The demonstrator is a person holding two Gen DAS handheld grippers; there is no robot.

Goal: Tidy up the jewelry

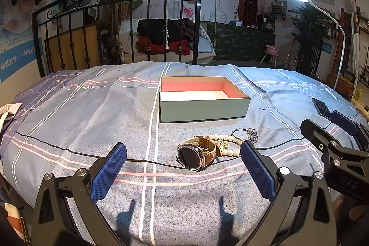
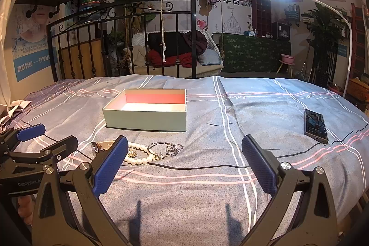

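Grippers (image 1: 183, 161) (image 2: 184, 157) wide apart, tilted downward

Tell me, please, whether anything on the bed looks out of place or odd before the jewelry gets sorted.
Nothing is damaged or spilled. Two things stand out: a black cable runs across the bedspread, under the watch and beside the pearl bracelet, and a phone lies off to the right. The box sits open and looks empty.

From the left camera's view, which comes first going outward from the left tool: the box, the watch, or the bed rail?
1. Watch, just ahead of the open left tool, toward its right finger.
2. Box, farther up the bedspread, centre.
3. Bed rail, beyond the bed's far edge, upper left.
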